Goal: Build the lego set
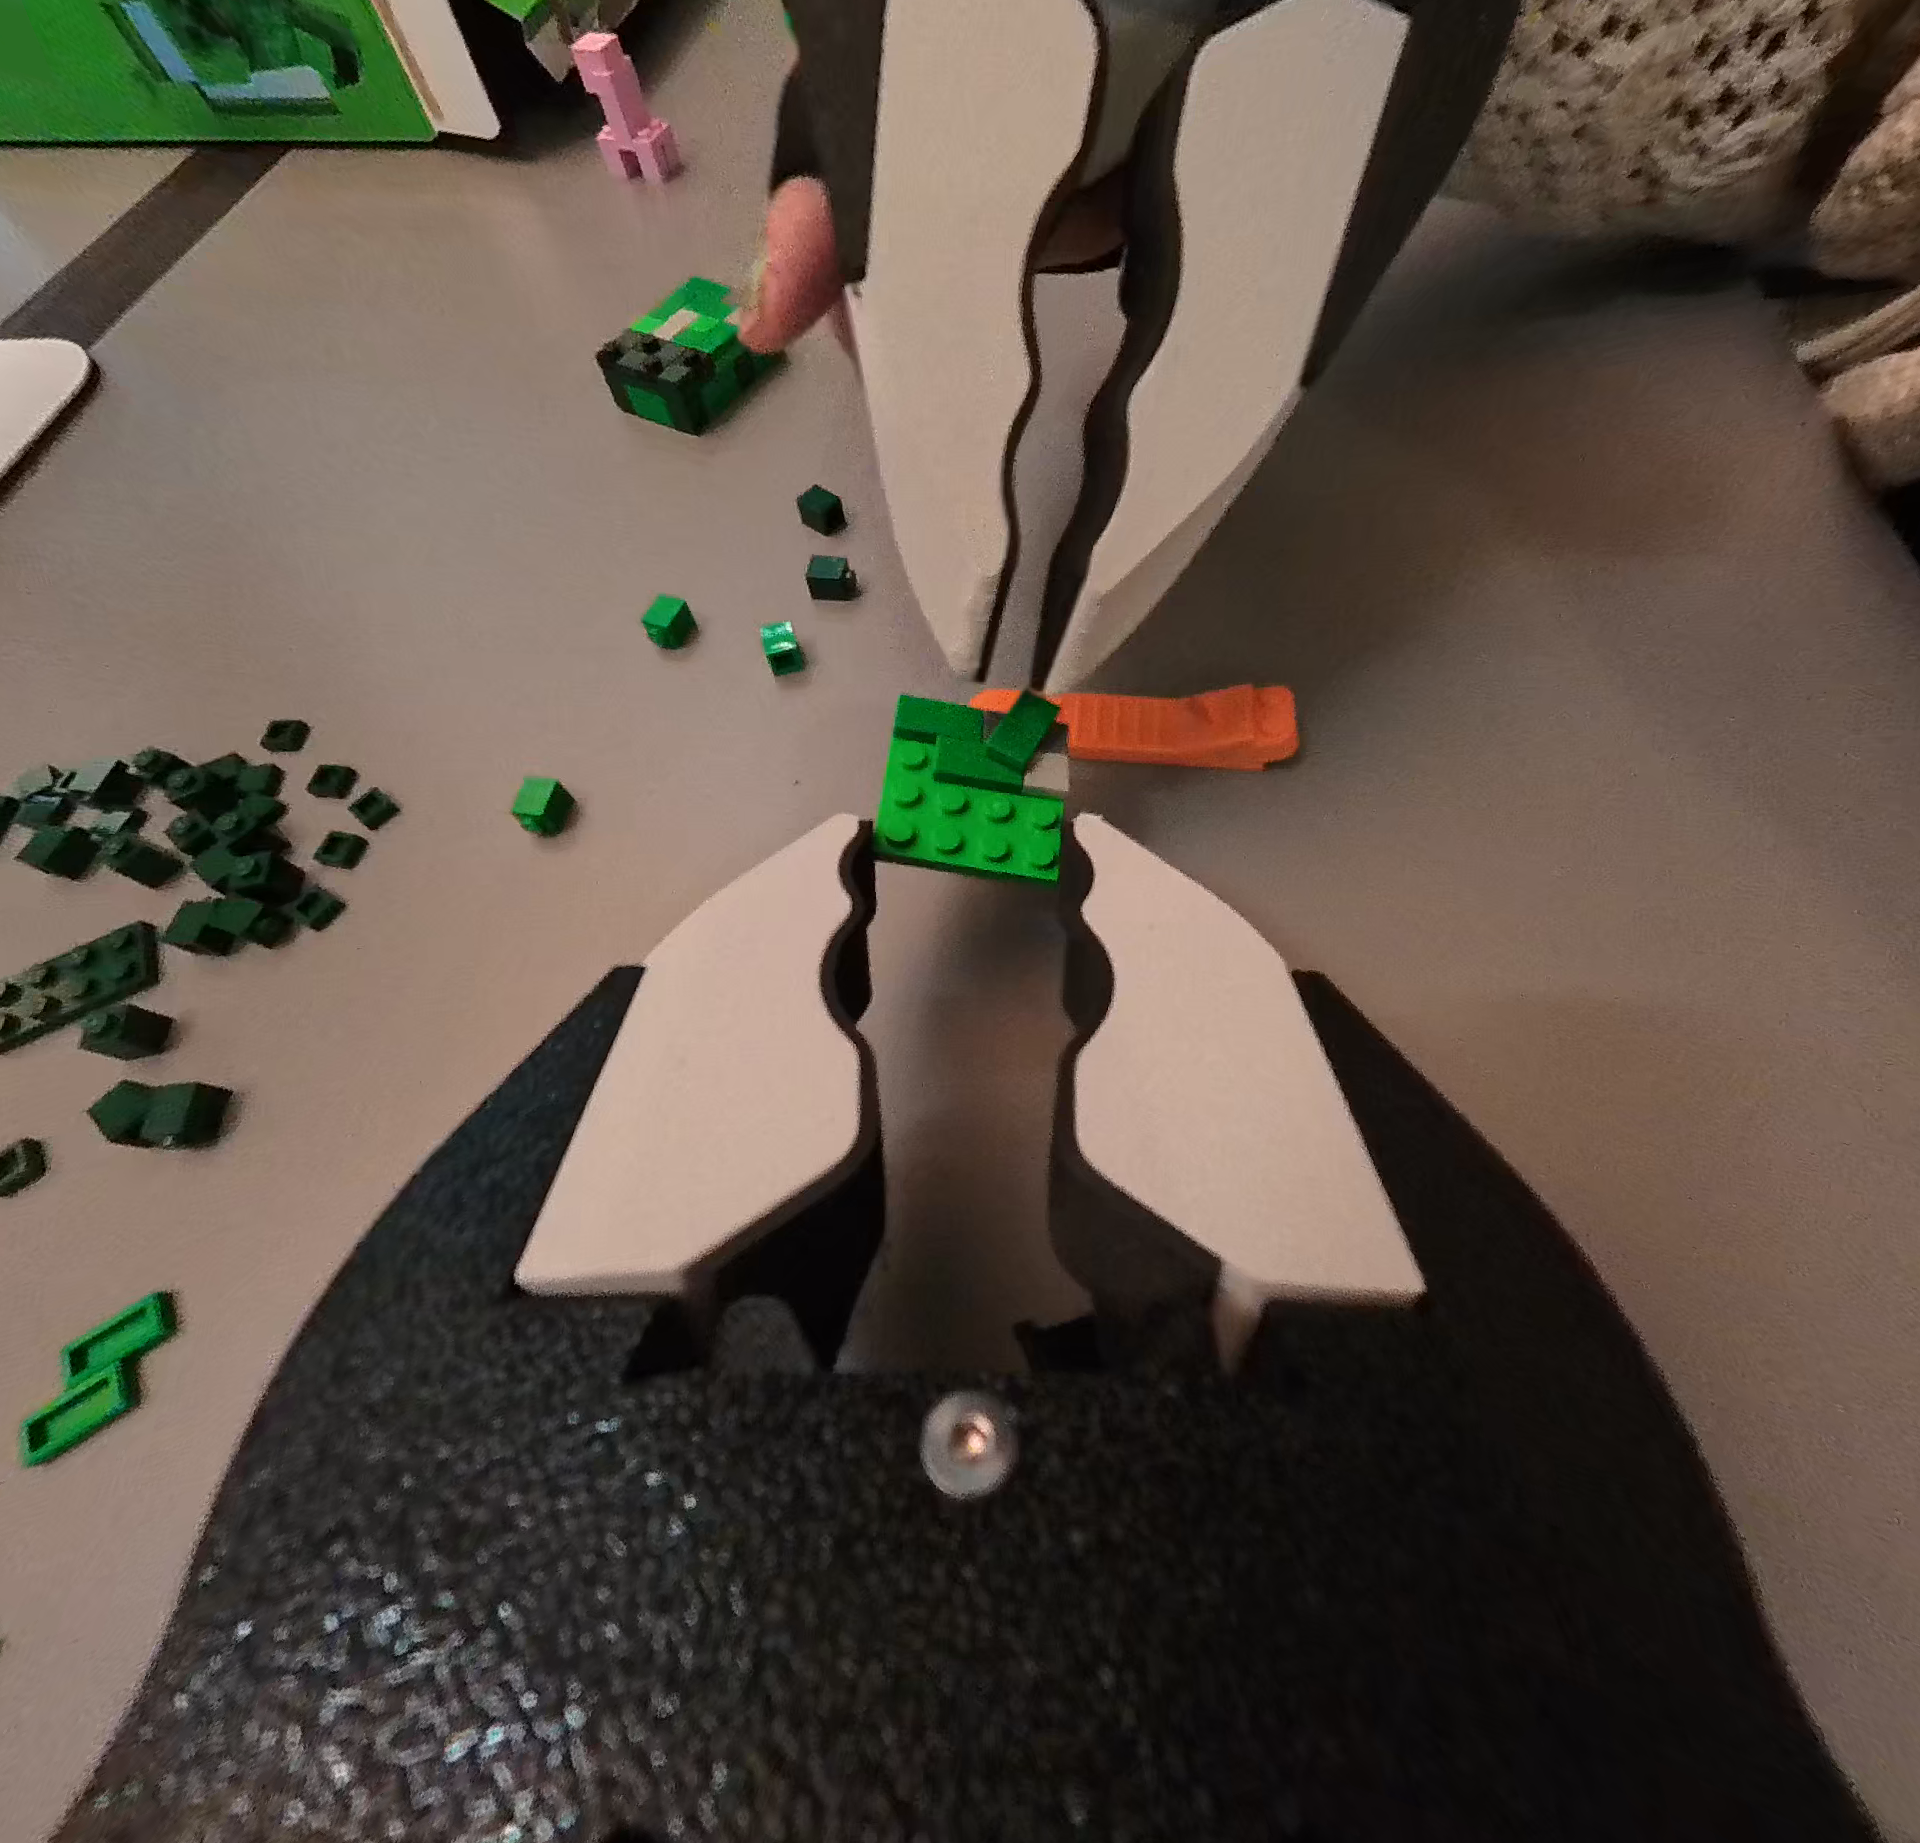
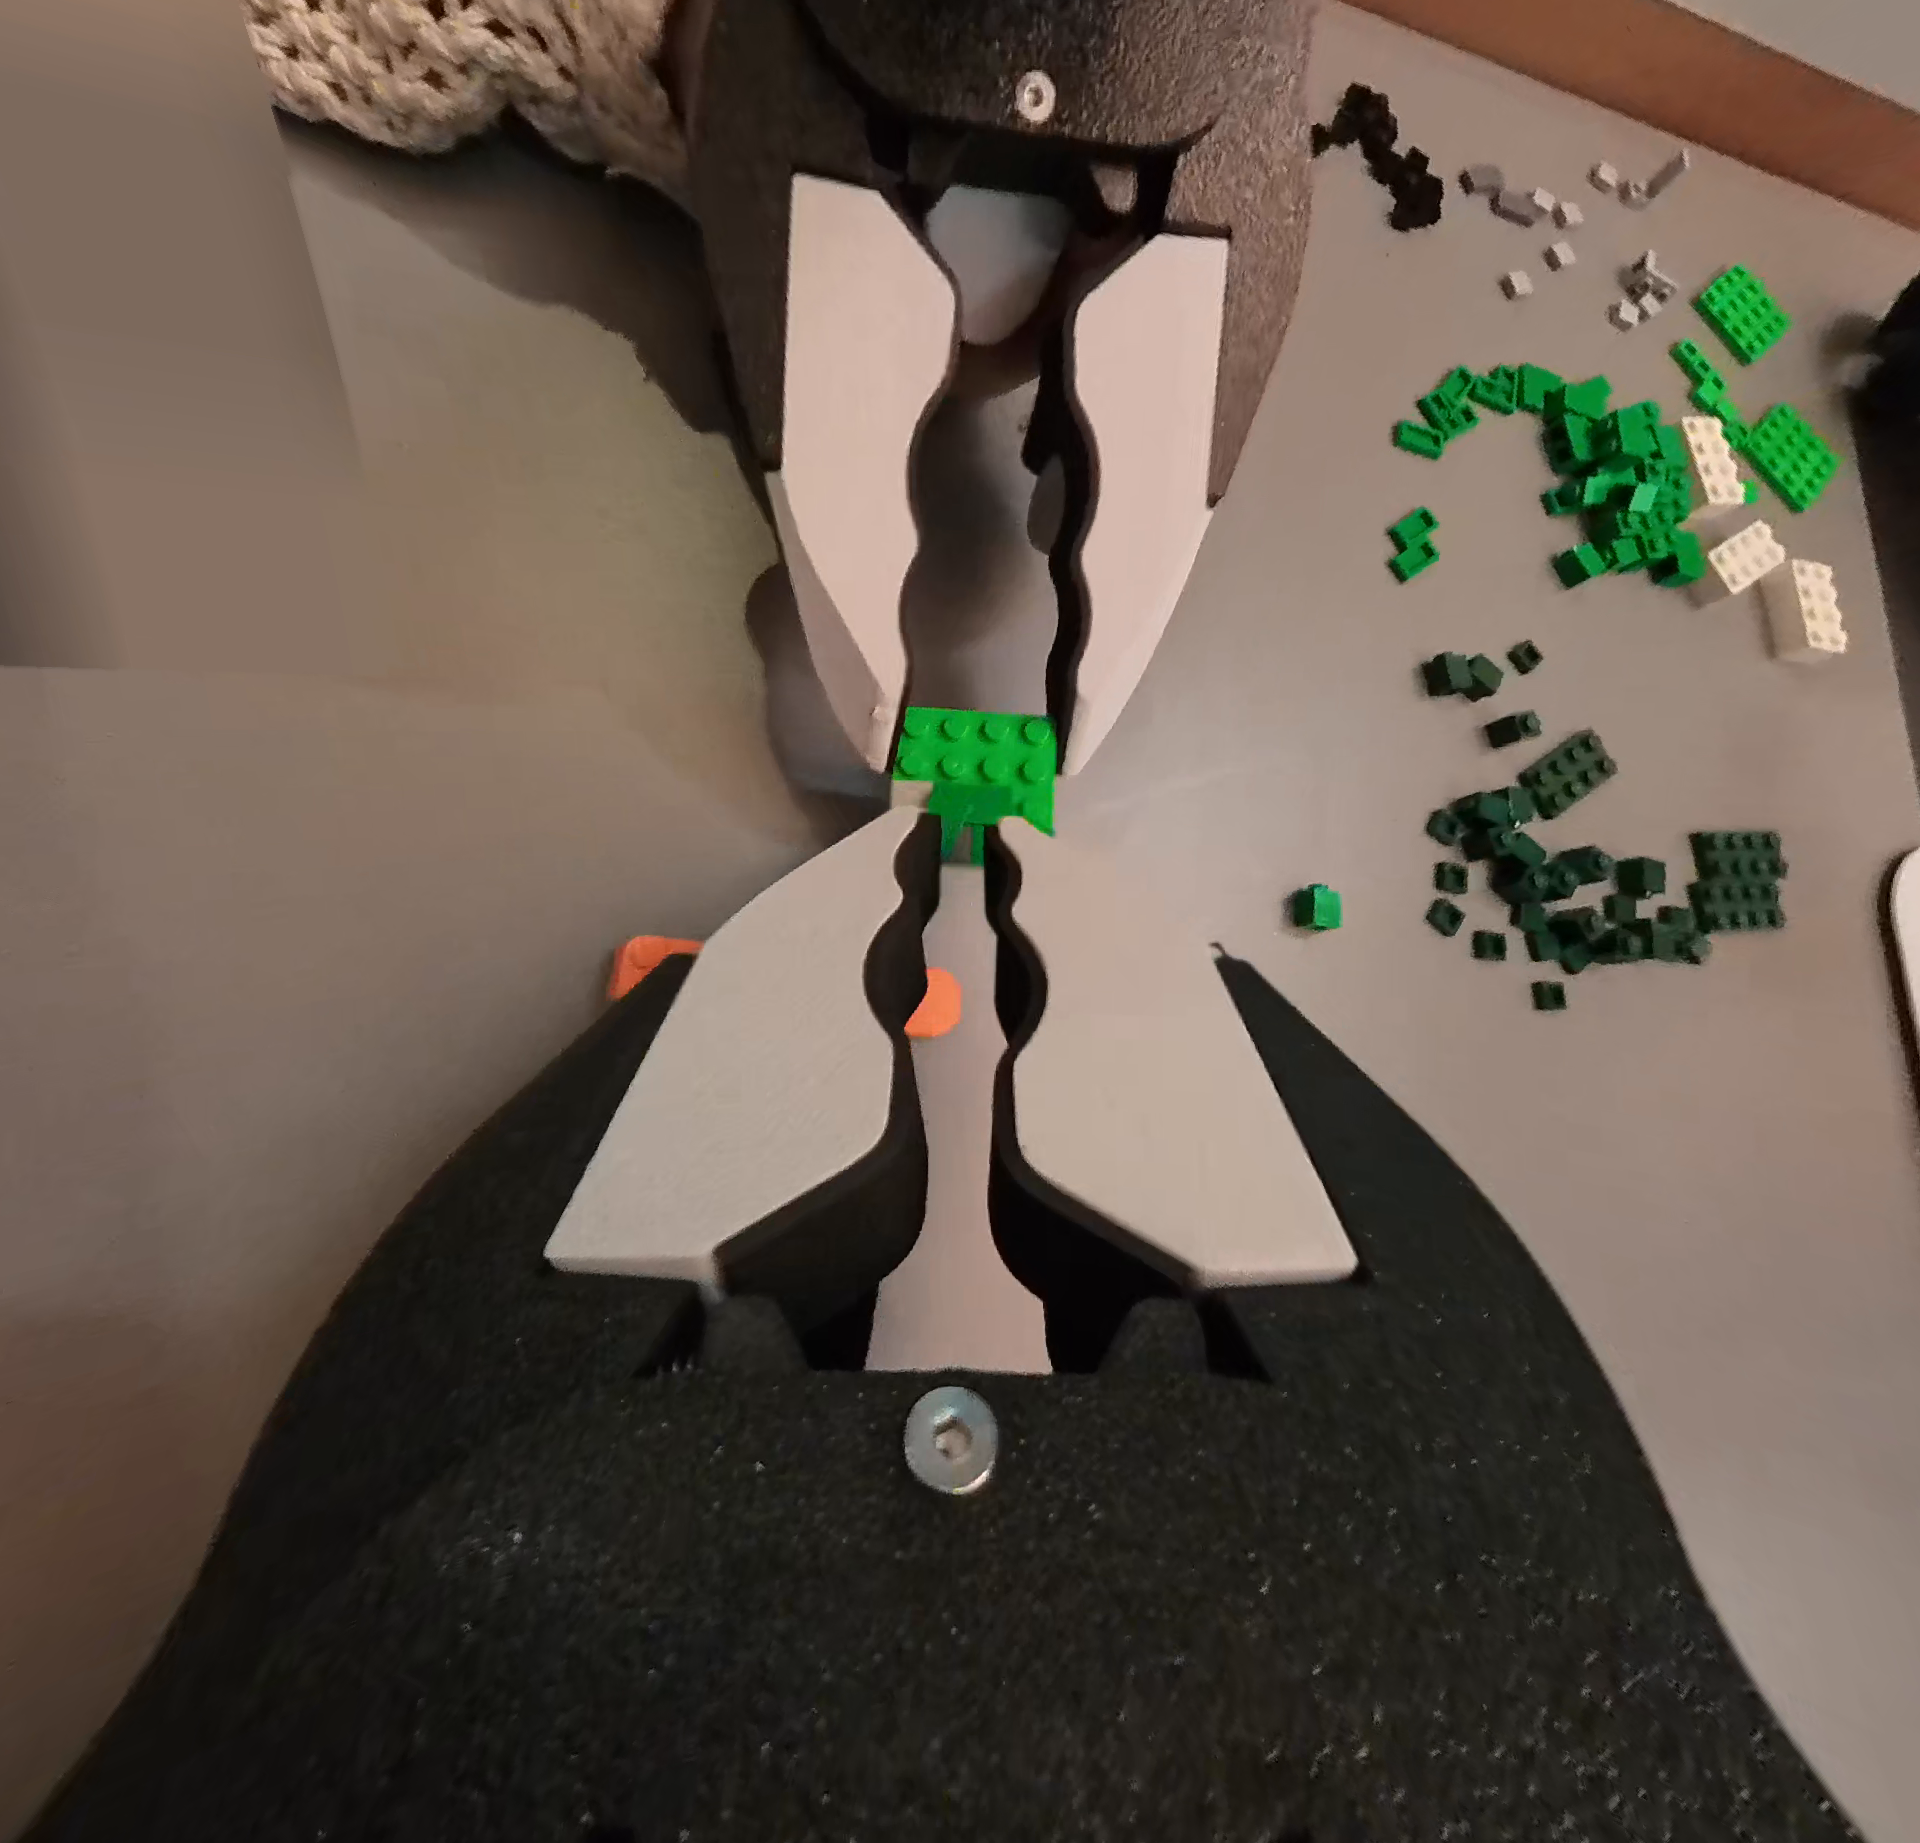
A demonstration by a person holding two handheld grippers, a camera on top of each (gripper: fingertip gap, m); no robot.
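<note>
The left hand-held gripper (image 1: 971, 837) pinches a bright green studded plate (image 1: 971, 822) by its two short edges, holding it just beyond its fingertips and above the table (image 1: 1455, 858). Directly opposite, the right hand-held gripper (image 2: 961, 837) is nearly pressed together on a small green tile (image 1: 1023, 728), which sits tilted at the plate's far edge, among darker green tiles already on it. The plate looks light, stiff and slick, so the grip across its edges seems the sound one; the tile is thin and would likely twist or pop free unless pressed flat onto the studs. Beyond the plate, under the right gripper, an orange brick separator (image 1: 1174, 728) lies on the table. To the left of the left gripper are a heap of dark green pieces (image 1: 177, 858), a few scattered green cubes and a small green and black block model (image 1: 681, 365), with a pink figure (image 1: 629, 110) and a green box (image 1: 197, 27) farther off. No container holds parts; the box's contents cannot be seen.
</note>
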